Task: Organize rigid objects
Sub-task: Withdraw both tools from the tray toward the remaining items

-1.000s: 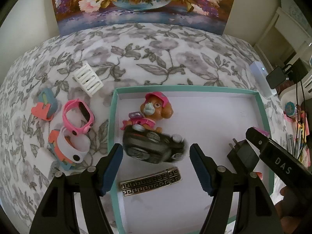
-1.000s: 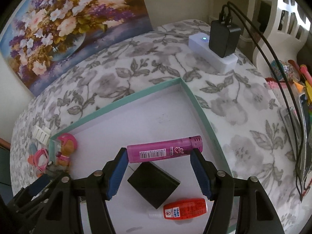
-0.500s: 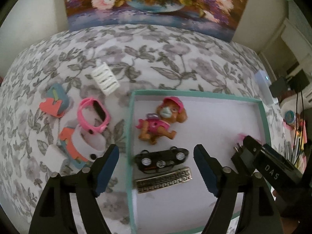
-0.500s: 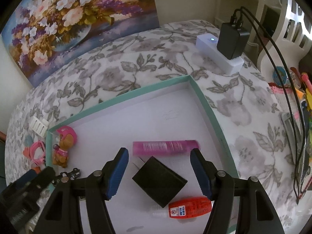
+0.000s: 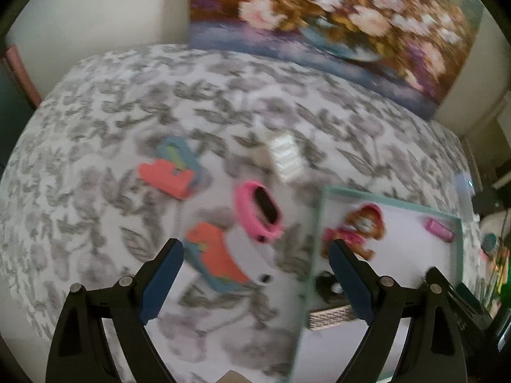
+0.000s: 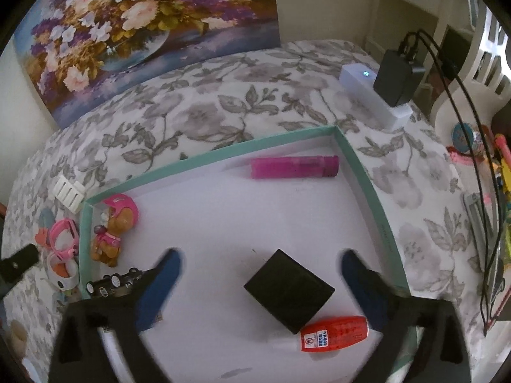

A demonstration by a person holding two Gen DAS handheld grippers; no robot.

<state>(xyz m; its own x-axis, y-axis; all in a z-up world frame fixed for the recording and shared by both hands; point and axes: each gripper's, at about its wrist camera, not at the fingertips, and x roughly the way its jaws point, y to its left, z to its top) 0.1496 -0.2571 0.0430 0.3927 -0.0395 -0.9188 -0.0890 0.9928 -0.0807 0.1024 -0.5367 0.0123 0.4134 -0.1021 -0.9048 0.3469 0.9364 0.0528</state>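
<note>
A teal-rimmed box (image 6: 373, 191) holds a pink tube (image 6: 293, 166), a black charger block (image 6: 289, 290), a red bottle (image 6: 332, 333), a toy dog (image 6: 111, 229) and a black toy car (image 6: 111, 284). My right gripper (image 6: 260, 268) is open and empty above the box. My left gripper (image 5: 255, 255) is open and empty over the cloth left of the box (image 5: 314, 255). A pink watch (image 5: 258, 210), an orange and teal piece (image 5: 217, 261), another orange piece (image 5: 169, 172) and a white ribbed piece (image 5: 286, 156) lie on the cloth. The left view is blurred.
A flower painting (image 6: 143, 32) leans on the wall behind the flowered tablecloth (image 6: 207, 115). A white power strip (image 6: 373, 99) with a black adapter and cables sits at the right. Pens and small items (image 6: 498, 166) lie at the far right edge.
The toy car dropped from my left gripper into the box, then that gripper swung left over the cloth. The pink tube left my right gripper and now lies at the box's far side.
</note>
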